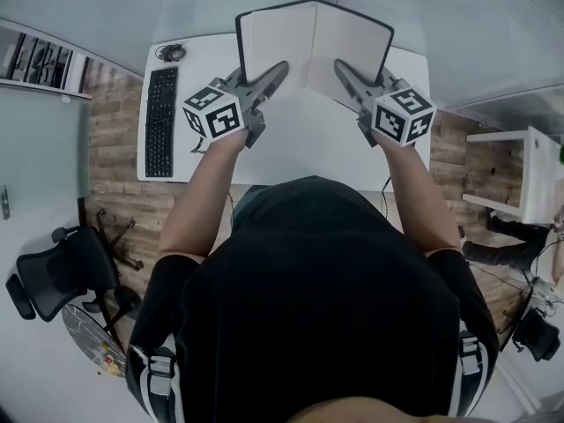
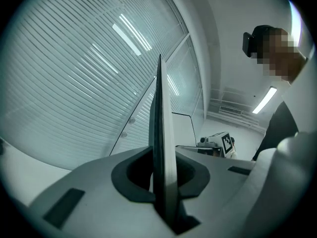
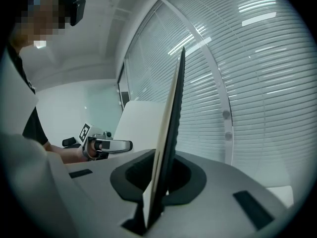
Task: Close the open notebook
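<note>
An open notebook (image 1: 313,42) with a black cover and blank cream pages is held up above the white desk (image 1: 300,139), spread in a shallow V. My left gripper (image 1: 280,67) is shut on the left half's lower edge, and my right gripper (image 1: 339,67) is shut on the right half's lower edge. In the left gripper view the left half (image 2: 161,148) stands edge-on between the jaws. In the right gripper view the right half (image 3: 166,152) stands edge-on too, and beyond it show the other half's page (image 3: 138,120) and the left gripper (image 3: 128,145).
A black keyboard (image 1: 160,120) lies along the desk's left side, with a small dark object (image 1: 171,53) above it. A black office chair (image 1: 62,271) stands on the floor at the left. White shelves (image 1: 520,174) are at the right. Window blinds (image 2: 74,73) fill the background.
</note>
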`<state>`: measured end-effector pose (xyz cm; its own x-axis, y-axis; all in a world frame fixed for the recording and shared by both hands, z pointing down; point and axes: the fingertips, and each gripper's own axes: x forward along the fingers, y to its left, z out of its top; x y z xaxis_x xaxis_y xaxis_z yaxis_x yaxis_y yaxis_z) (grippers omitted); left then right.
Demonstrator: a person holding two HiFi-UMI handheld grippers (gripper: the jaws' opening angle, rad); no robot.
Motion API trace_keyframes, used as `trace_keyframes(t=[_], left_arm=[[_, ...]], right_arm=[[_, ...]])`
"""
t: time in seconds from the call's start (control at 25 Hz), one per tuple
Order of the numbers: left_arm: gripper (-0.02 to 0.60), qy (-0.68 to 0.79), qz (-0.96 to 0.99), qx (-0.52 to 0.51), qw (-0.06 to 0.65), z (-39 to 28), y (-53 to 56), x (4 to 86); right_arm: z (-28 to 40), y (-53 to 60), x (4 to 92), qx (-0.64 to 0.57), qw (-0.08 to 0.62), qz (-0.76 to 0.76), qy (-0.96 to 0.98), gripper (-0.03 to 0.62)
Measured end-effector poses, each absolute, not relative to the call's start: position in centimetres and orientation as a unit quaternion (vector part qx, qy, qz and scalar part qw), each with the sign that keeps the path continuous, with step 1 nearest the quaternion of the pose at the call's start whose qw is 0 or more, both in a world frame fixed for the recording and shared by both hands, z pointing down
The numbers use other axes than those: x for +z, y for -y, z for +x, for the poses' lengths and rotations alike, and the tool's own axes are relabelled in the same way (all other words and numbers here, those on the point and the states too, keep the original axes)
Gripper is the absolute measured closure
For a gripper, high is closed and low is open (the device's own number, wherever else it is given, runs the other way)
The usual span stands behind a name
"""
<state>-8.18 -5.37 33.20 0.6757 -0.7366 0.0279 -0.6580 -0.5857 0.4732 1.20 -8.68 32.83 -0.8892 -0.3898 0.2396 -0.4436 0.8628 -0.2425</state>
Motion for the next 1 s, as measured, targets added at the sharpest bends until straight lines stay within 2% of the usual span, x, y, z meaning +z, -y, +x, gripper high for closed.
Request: trace_keyframes(t=[1.0], left_arm=[[0.522,0.36,0.865,-0.044,0.347,-10.1,10.1,44.6]], right_arm=[[-0.6,12.7,44.5,0.245,0.138,0.234,0.931,0.536]])
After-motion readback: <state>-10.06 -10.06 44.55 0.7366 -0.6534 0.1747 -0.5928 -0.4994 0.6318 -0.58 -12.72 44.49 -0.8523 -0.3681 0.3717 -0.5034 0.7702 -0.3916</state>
